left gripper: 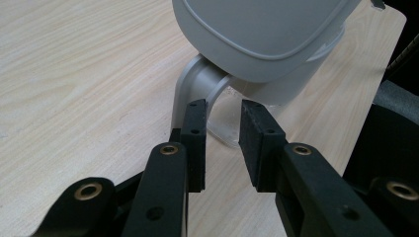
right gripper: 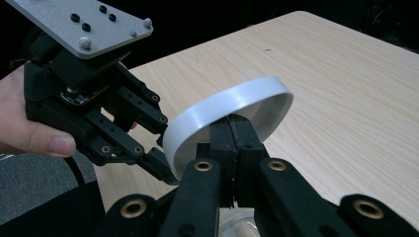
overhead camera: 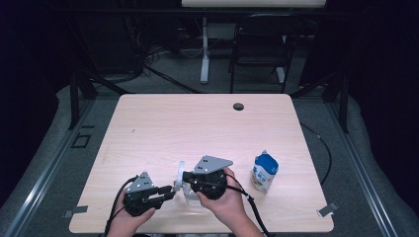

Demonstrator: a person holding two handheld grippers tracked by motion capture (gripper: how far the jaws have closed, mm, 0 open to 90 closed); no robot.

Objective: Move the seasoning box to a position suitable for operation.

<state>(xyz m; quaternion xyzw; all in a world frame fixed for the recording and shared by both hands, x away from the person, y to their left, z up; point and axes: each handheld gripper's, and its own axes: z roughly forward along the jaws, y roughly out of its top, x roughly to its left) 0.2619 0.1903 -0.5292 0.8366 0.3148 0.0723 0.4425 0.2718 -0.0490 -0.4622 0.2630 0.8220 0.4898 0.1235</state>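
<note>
Keep right gripper (right gripper: 231, 129) clamped on the raised white lid (right gripper: 232, 106) of the jug (left gripper: 276, 74) near the table's (overhead camera: 163, 123) front edge — left gripper (left gripper: 222, 129), jaws apart astride the handle (left gripper: 190, 81), squeezing squarely.

No legible text, brand, number or sign was found. The blue-and-white carton (overhead camera: 265, 171) on the counter (overhead camera: 163, 123) bore printed markings on its front face, but these were too small and blurred to be read.
</note>
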